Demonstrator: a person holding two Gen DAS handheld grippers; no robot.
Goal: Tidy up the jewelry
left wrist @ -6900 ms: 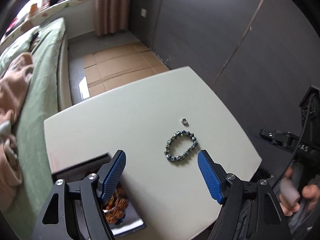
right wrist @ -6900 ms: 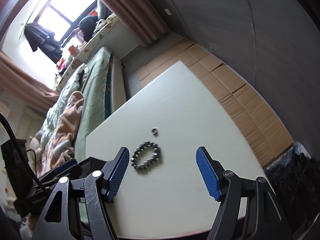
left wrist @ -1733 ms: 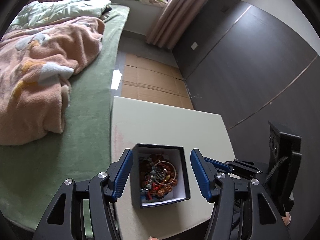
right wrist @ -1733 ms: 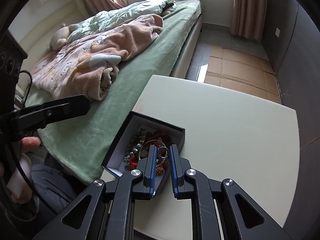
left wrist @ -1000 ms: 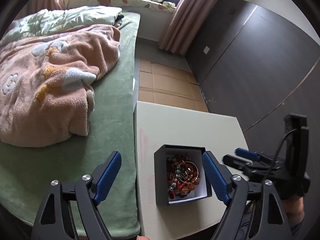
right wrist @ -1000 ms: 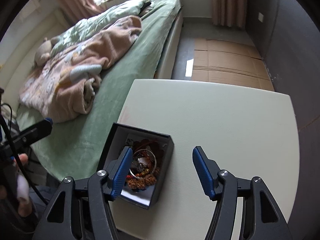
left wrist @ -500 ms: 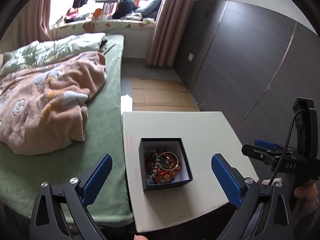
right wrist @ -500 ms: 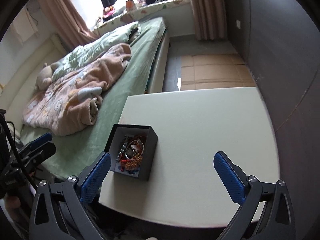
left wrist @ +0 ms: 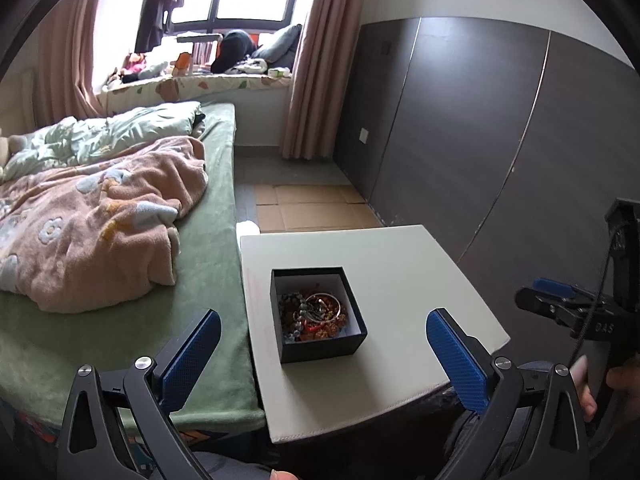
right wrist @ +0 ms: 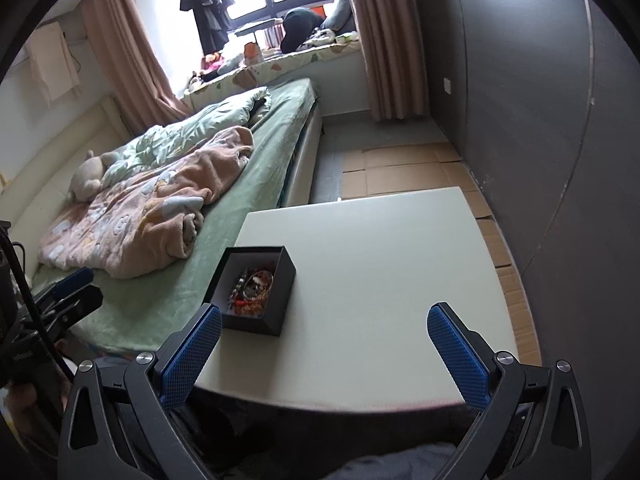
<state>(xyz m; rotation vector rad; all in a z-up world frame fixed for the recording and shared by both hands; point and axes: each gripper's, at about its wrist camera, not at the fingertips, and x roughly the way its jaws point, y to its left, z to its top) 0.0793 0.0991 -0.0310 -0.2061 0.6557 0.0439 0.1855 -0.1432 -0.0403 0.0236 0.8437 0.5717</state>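
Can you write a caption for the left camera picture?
Open left tool above a table with a black box full of jewelry.

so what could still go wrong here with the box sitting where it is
The black jewelry box sits near the table edge on the bed side, so a nudge could tip it onto the bed. It has no lid, and the jewelry is heaped and tangled, so pieces could spill or snag together. Both the left hand-held gripper and right hand-held gripper are open and pulled back, so nothing steadies it.
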